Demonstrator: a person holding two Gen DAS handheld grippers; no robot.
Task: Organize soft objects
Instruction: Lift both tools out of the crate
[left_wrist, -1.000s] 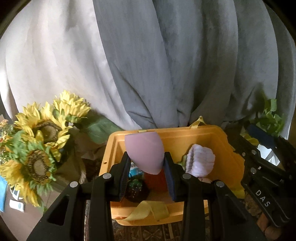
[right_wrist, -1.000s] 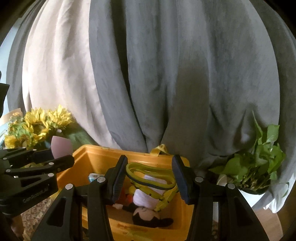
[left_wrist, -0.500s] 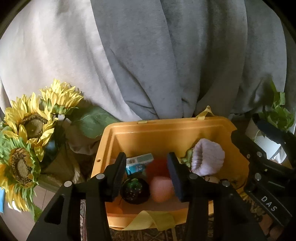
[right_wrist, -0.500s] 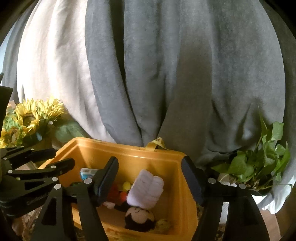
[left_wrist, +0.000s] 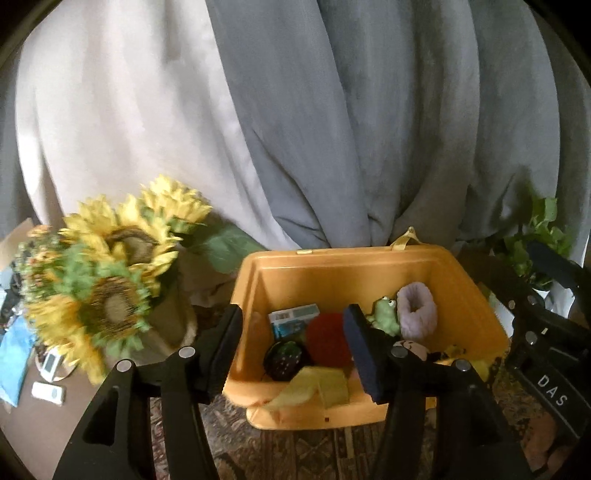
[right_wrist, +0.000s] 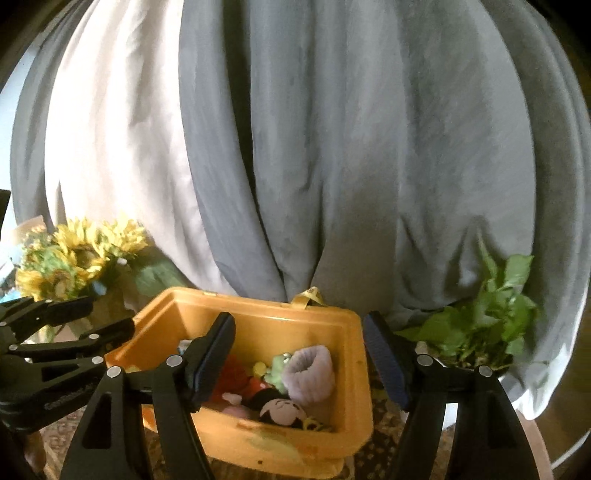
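**Both grippers empty above the yellow bin, items released inside**

The left gripper (left_wrist: 291, 347) stood at the lower centre of its frame with jaws opening and nothing between the pads; a second earlier it had clenched a pink egg-shaped sponge, which was no longer in its grasp. Half a second earlier a pink rounded object lay on the bin floor between the fingers; in the current frame it was largely hidden behind the right-hand finger. The right gripper (right_wrist: 299, 358) hung at the lower centre of its own frame, jaws parted wide and empty; a second earlier they had closed on a lavender ribbed item with a yellow-green strap.

The yellow bin (left_wrist: 354, 258) occupied the lower centre of the left view. Inside it lay:
- the lavender ribbed piece (left_wrist: 417, 308), toward the right wall;
- a green frog toy (left_wrist: 386, 310), just beside it on the left;
- a red round object (left_wrist: 327, 338), at centre;
- a dark speckled ball (left_wrist: 282, 360), lower left of the red one;
- a blue-and-white carton (left_wrist: 293, 317), toward the back;
- a dark-haired plush head (right_wrist: 282, 411), near the front wall.

Sunflowers (left_wrist: 110, 291) stood at left, a green plant (right_wrist: 480, 325) at right, grey curtains (right_wrist: 332, 147) behind.
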